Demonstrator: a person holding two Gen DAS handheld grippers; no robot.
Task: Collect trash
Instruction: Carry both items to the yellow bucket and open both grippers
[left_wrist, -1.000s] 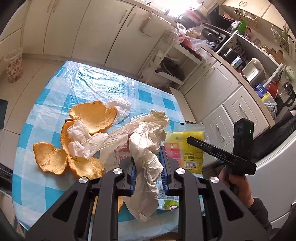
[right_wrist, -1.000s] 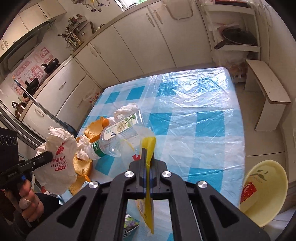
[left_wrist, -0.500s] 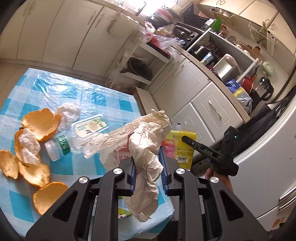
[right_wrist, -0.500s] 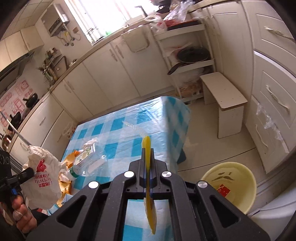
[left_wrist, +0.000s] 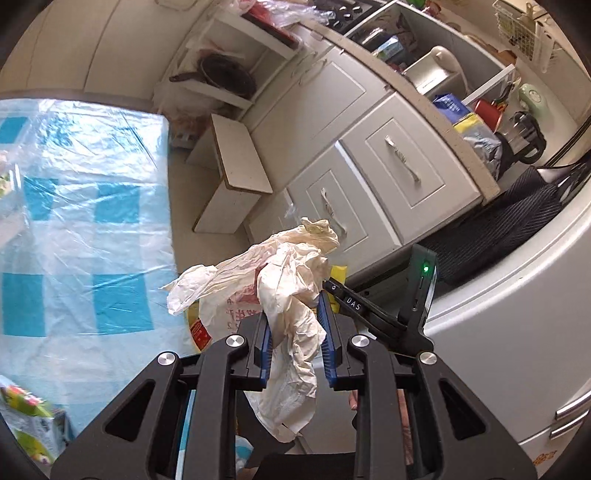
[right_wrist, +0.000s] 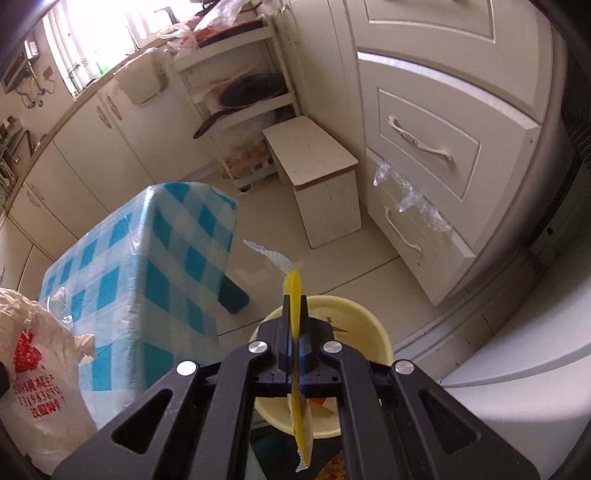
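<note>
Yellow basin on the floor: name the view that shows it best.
The right wrist view: the yellow basin sits on the floor right behind the right gripper, rim and inside visible. The left wrist view shows only a yellow sliver behind the crumpled plastic bag, unidentifiable.

Home kitchen: white cabinets (right_wrist: 424, 147), pan rack (right_wrist: 243, 92), checked tablecloth (right_wrist: 147, 266).

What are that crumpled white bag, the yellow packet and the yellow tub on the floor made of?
Crumpled white bag: thin plastic film, by its creases and translucence. Yellow packet: glossy, flat, probably plastic wrapper with a crimped edge. Yellow tub: smooth, rigid, likely moulded plastic.
</note>
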